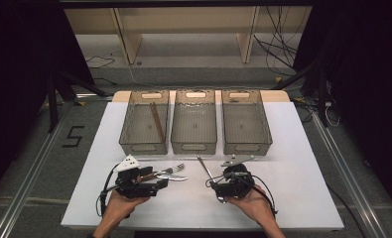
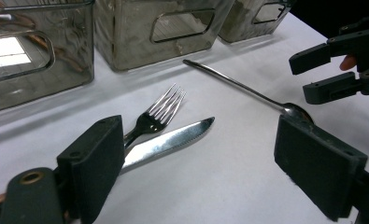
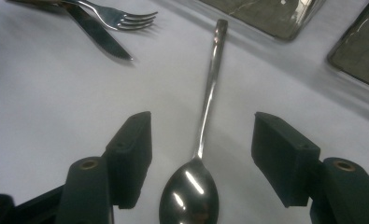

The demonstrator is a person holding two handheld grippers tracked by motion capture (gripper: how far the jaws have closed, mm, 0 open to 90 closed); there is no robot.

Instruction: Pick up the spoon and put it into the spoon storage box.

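The right claw (image 3: pixel 198 163) is standing open astride the spoon (image 3: pixel 205 121), whose bowl is lying between the two jaws without either pad touching it. The spoon is resting flat on the white counter (image 1: pixel 293 148), its long handle running straight ahead of the claw toward the bins (image 1: pixel 246 121), so the jaws are set across its axis. The left claw (image 2: pixel 196 172) is also gaping open and gripping nothing, with the fork (image 2: pixel 156 114) and knife (image 2: pixel 168 142) lying just ahead of it.
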